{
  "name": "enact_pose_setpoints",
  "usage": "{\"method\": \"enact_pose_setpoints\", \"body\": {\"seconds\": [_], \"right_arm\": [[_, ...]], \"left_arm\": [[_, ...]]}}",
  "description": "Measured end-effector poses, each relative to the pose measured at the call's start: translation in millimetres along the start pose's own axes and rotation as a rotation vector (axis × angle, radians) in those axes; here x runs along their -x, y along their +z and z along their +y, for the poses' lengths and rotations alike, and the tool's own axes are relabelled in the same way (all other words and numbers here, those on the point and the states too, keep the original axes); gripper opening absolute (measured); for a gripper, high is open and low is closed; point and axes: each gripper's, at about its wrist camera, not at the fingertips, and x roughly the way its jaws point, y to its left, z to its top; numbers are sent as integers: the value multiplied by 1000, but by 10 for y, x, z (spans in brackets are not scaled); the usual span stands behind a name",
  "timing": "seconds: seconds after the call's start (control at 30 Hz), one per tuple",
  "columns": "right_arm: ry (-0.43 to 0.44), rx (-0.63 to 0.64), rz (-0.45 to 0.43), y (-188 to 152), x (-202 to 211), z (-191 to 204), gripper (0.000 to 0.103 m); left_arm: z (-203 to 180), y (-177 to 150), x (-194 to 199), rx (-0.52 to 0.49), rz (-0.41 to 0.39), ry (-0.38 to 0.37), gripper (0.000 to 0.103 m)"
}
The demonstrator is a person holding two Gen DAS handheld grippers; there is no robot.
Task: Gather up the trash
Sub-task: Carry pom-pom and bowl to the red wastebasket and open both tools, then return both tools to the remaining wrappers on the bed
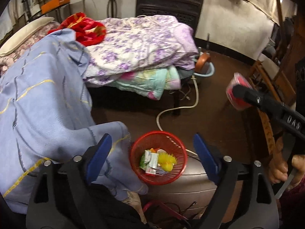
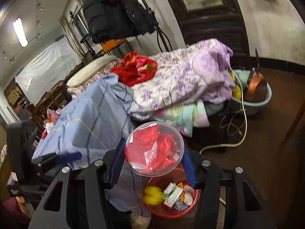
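Clear plastic cup (image 2: pixel 154 148) stuffed with red wrapper is clamped in the right tongs (image 2: pixel 152 164), carried above the red basket (image 2: pixel 171 206), evidently for dropping in with the trash there. Left tongs (image 1: pixel 152 158) are apart, empty, framing the basket, which sits on a grey case (image 1: pixel 183 189).

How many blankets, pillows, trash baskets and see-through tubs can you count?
Blankets: 4 (blue blanket, red blanket, purple flowery quilt, pastel quilt)
Pillows: 1 (pillow)
Trash baskets: 1 (red basket)
See-through tubs: 1 (clear tub)
Total: 7
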Motion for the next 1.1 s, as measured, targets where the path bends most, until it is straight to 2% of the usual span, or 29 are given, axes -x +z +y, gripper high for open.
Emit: {"method": "enact_pose_setpoints", "body": {"seconds": [0.13,0.2,0.23,0.3,0.37,0.43,0.5,0.67,0.83,0.93,1.1], "right_arm": [[18,0,66,-141,-207,50,55],[32,6,116,-231,-346,100,56],[36,18,162,-280,-459,131,57],[-9,23,239,-367,-636,156,64],[-5,-10,258,-374,-659,152,72],[21,-31,218,-300,-566,158,73],[13,-18,172,-199,-459,198,73],[57,-10,83,6,-210,371,73],[119,66,48,116,-103,806,74],[169,108,35,173,-77,1158,78],[248,172,32,205,-164,1796,82]], "left_arm": [[244,-1,40,66,-10,36,89],[322,11,68,85,-21,49,90],[363,10,93,91,-24,31,90],[447,-4,173,115,-30,-8,90],[501,-14,273,129,-50,13,90],[541,-12,376,132,-75,40,91],[601,-7,489,147,-101,40,91],[734,-7,780,180,-163,61,91],[932,-92,1094,224,-224,97,93],[1101,-159,1259,251,-258,126,94],[1590,-318,1537,326,-313,195,96]]}}
